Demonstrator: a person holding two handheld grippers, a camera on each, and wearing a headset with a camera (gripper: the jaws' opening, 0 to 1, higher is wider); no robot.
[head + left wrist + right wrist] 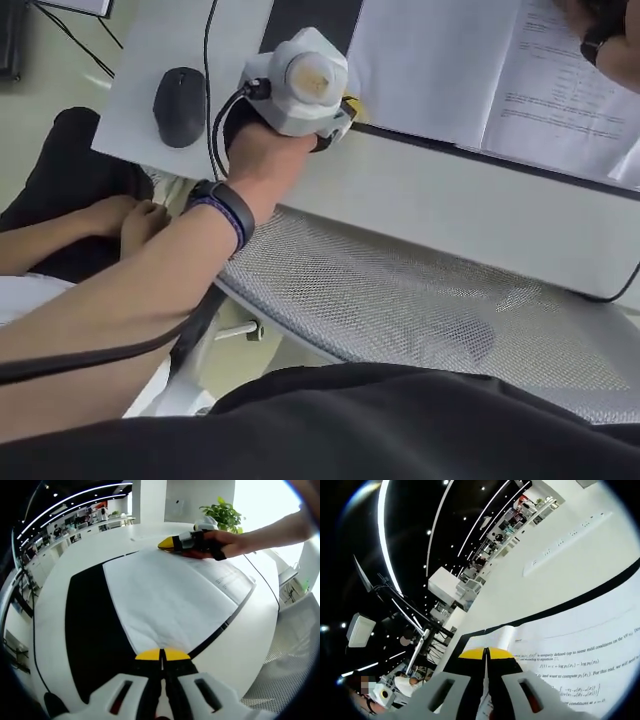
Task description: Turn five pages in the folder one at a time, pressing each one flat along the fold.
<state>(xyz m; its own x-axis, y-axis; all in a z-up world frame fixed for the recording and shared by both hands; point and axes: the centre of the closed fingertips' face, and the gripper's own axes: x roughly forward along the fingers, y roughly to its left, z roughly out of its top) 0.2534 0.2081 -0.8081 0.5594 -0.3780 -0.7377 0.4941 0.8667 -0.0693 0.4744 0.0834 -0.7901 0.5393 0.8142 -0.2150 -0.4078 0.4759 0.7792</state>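
White paper: folder [220, 587] lies open on the desk [252, 645]. My left claw [162, 654], jaws closed and empty, presses the blank page [150, 595] at its near edge. My right claw [486, 652], also closed, rests on the printed page [580, 645]. Pressing step, I judge. Next: lift a single sheet's corner.

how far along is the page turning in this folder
Done: the folder lies open, and a blank page lies flat on its left side, so at least one turn looks made. In hand: the left gripper and right gripper, both shut, rest on the paper. Left: the count cannot be told.
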